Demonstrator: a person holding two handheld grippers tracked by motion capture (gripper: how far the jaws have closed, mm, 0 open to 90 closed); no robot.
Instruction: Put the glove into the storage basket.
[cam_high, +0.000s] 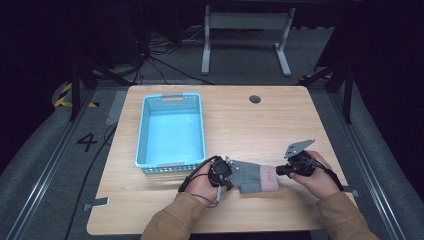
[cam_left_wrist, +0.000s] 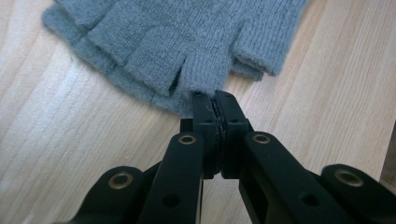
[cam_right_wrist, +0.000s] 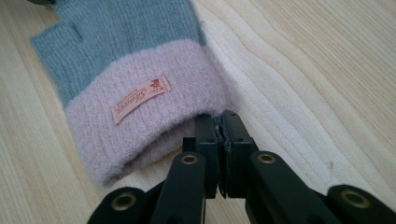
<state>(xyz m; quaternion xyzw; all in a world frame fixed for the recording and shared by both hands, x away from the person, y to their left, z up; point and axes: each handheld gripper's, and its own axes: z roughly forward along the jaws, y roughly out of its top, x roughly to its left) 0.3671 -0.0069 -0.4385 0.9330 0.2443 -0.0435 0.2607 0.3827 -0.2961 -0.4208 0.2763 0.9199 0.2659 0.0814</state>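
A grey fingerless glove with a pink cuff lies flat on the wooden table near its front edge, between my two grippers. In the left gripper view the glove shows its short knitted finger ends, and my left gripper is shut with its tips pinching the edge of one finger end. In the right gripper view the glove shows the pink cuff with a small orange label, and my right gripper is shut on the cuff's rim. From above, the left gripper and right gripper sit at opposite ends of the glove.
A light blue plastic basket stands on the table's left half, just behind my left hand, with nothing in it. A round cable hole sits near the far edge. Bare wood lies right of the basket.
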